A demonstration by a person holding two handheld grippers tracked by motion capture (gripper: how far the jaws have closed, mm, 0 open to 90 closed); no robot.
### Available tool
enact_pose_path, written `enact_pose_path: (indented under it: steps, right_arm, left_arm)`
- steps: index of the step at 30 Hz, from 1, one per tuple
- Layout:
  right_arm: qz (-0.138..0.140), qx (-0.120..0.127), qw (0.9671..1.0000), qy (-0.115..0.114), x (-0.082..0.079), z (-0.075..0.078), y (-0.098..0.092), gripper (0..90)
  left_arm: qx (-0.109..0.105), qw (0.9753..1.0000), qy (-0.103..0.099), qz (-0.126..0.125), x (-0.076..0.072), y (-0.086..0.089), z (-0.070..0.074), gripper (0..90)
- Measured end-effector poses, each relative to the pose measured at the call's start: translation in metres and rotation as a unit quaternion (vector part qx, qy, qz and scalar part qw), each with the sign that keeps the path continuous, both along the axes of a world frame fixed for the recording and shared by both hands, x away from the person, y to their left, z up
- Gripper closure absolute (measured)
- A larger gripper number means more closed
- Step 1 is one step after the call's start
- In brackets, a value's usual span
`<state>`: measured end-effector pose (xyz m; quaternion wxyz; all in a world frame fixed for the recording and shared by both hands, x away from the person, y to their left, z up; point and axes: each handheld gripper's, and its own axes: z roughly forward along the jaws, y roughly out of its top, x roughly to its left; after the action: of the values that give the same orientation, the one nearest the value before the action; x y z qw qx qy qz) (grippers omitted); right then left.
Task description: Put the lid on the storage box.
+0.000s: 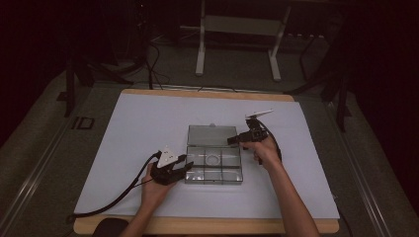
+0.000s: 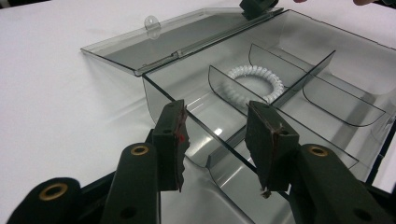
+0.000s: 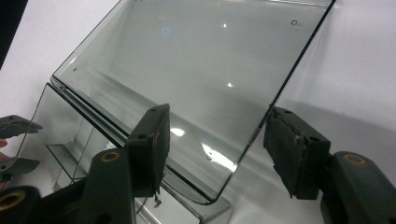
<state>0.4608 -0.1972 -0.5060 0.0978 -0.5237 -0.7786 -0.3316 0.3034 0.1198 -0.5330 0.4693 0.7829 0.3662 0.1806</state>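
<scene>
one hair tie point(image 2: 256, 84) in box point(image 1: 215, 168) (lid point(image 1: 211, 134) open).

A white sheet point(image 1: 148, 128) covers most of the wooden tabletop point(image 1: 207, 93), whose edge shows along the top and bottom of the sheet. Beyond it, at upper centre, stands a white metal frame point(image 1: 237, 24) on grey floor, with dark cables point(image 1: 155, 64) at upper left.

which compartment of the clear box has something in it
The middle compartment of the clear box, in the row next to the hinge: it holds a white coiled hair tie. The compartments around it look empty.
</scene>
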Motion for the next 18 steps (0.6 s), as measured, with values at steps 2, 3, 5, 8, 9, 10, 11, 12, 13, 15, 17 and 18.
enact_pose_path:
  steps: [2,3,5,8,9,10,11,12,13,15,17,18]
  right_arm:
    - [-0.001,0.003,1.0000,0.000,0.0000,-0.0001,-0.0003,42.6]
    - [-0.001,0.004,1.0000,0.002,0.0001,0.0000,-0.0004,43.1]
    - [-0.001,0.006,1.0000,0.001,0.0002,0.0001,-0.0005,44.0]
    - [0.001,0.005,1.0000,-0.005,0.0000,0.0014,-0.0004,45.5]
    - [0.001,0.003,1.0000,-0.007,-0.0001,0.0020,-0.0004,46.3]
    - [-0.001,0.003,1.0000,-0.008,-0.0002,0.0027,-0.0004,47.2]
    - [-0.001,0.002,0.9999,-0.010,-0.0003,0.0034,-0.0007,48.1]
    - [0.000,0.003,0.9999,-0.014,-0.0004,0.0038,-0.0011,49.0]
    - [0.000,0.002,0.9999,-0.016,-0.0005,0.0044,-0.0015,49.8]
    - [0.000,0.002,0.9998,-0.020,-0.0008,0.0056,-0.0023,51.7]
    - [-0.001,0.004,0.9997,-0.025,-0.0012,0.0071,-0.0030,52.2]
    - [0.000,0.004,0.9996,-0.028,-0.0016,0.0081,-0.0033,52.2]
  left_arm:
    - [0.001,1.0000,-0.001,-0.001,0.0000,0.0001,0.0000,59.3]
    - [0.001,1.0000,-0.001,-0.001,0.0001,0.0000,0.0000,59.3]
    - [0.003,1.0000,-0.001,-0.002,0.0001,0.0003,0.0001,59.4]
    - [0.002,1.0000,-0.001,-0.001,-0.0001,-0.0002,0.0001,59.5]
    - [0.002,1.0000,-0.001,-0.001,-0.0001,-0.0002,0.0002,59.5]
    - [0.003,1.0000,-0.001,-0.001,-0.0001,-0.0002,0.0002,59.5]
    - [0.005,1.0000,-0.002,-0.003,0.0000,0.0001,0.0004,59.5]
    - [0.007,1.0000,-0.003,-0.003,0.0001,0.0001,0.0005,59.5]
    - [0.007,1.0000,-0.003,-0.003,0.0001,0.0001,0.0005,59.5]
    - [0.008,1.0000,-0.002,-0.003,0.0000,0.0000,0.0006,59.5]
    - [0.006,1.0000,-0.003,-0.003,0.0000,-0.0001,0.0005,59.5]
    - [0.007,1.0000,-0.002,-0.003,0.0000,0.0000,0.0006,59.5]
